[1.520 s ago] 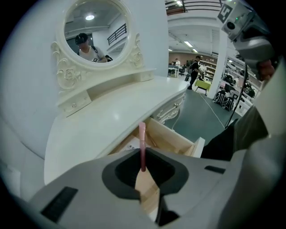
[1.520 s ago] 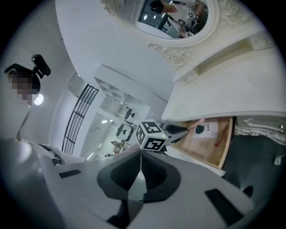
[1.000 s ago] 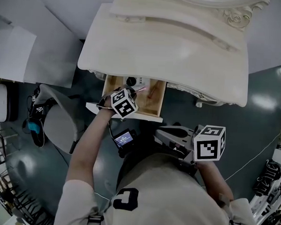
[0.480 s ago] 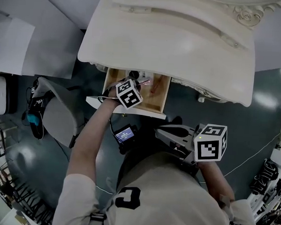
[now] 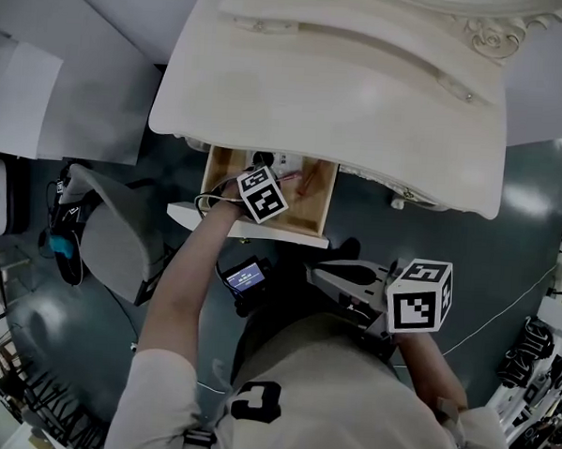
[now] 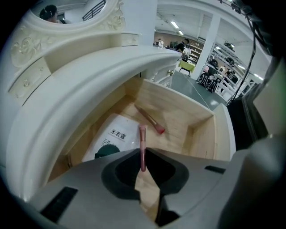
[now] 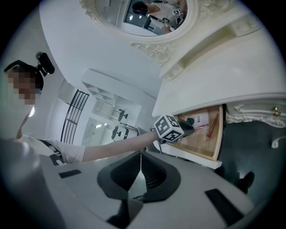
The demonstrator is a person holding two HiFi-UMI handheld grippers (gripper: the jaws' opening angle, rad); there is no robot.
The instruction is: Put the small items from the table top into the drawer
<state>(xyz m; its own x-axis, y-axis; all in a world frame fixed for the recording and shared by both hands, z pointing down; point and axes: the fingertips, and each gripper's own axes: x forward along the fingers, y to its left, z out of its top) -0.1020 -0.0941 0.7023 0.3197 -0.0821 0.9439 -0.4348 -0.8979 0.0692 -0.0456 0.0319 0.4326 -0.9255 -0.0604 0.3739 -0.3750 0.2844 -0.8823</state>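
Note:
The wooden drawer [image 5: 253, 229] stands pulled out under the white dressing table [image 5: 335, 90]. My left gripper [image 5: 285, 182] points steeply down over the drawer [image 6: 196, 112], shut on a thin pink brush [image 6: 142, 145] that sticks out past its fingertips. In the drawer lie a brush with a red tip [image 6: 150, 120] and a white packet with a dark green disc [image 6: 114, 138]. My right gripper [image 5: 330, 273] hangs back near my body, jaws together and empty [image 7: 140, 154]. From there the left gripper [image 7: 192, 129] shows over the drawer.
A grey chair [image 5: 111, 238] stands left of the drawer. A small device with a lit screen [image 5: 245, 276] sits below the drawer front. The table's carved mirror frame [image 7: 156, 49] rises behind. Dark floor lies to the right.
My left gripper has sunk lower over the open drawer, still holding the pink brush. The right gripper has stayed where it was.

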